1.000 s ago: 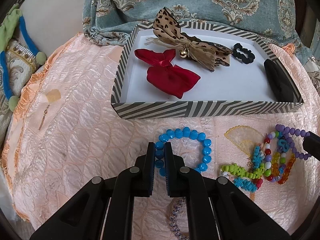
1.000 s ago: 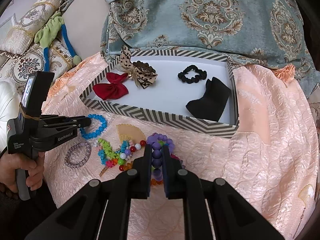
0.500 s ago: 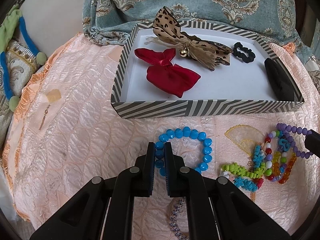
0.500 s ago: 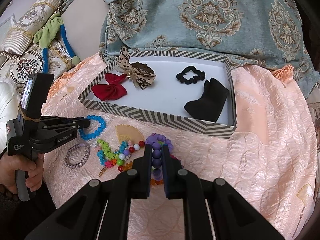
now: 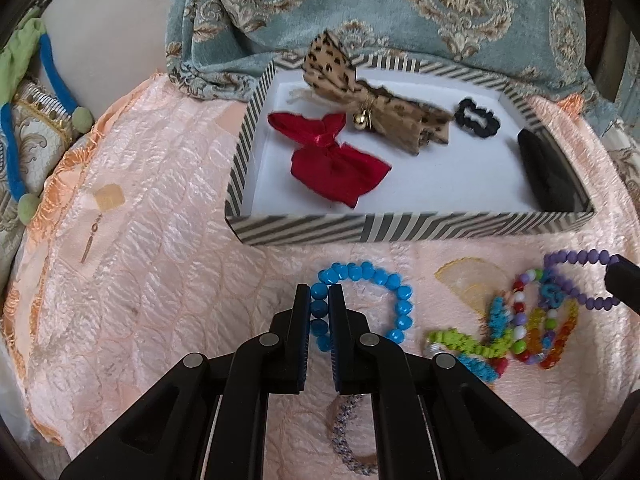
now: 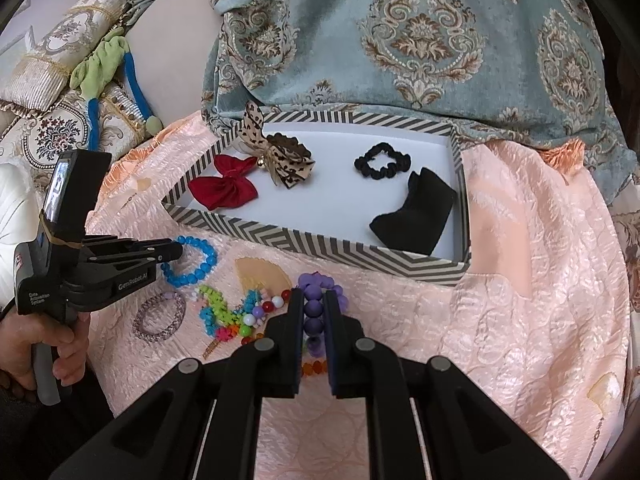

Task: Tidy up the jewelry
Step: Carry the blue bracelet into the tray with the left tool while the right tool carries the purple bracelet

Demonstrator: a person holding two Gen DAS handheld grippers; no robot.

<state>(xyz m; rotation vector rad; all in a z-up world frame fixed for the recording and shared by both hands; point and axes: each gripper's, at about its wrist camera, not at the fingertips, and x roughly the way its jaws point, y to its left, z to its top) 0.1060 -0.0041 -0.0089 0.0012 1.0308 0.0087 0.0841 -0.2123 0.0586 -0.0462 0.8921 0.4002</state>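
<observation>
Step in hand: lift both bracelets clear of the pile, carry over the near wall.

Box (image 6: 316, 250) (striped, on peach bedspread (image 6: 520, 280)): red bow (image 6: 224, 188), leopard bow (image 6: 280, 156), black bow (image 6: 416, 216), black scrunchie (image 6: 382, 166).

Left gripper (image 5: 319, 312): fingers narrow, pinching blue bracelet (image 5: 384, 280).

Right gripper (image 6: 313, 316): fingers narrow, pinching purple bracelet (image 6: 313, 304).

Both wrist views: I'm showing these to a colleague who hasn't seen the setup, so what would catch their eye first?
Likely the striped tray on the peach cloth, holding a red bow, a leopard bow, a black scrunchie and a black bow. In front of it lies a bright bead pile, with the left gripper shut on a blue bracelet and the right gripper on a purple bracelet.
</observation>
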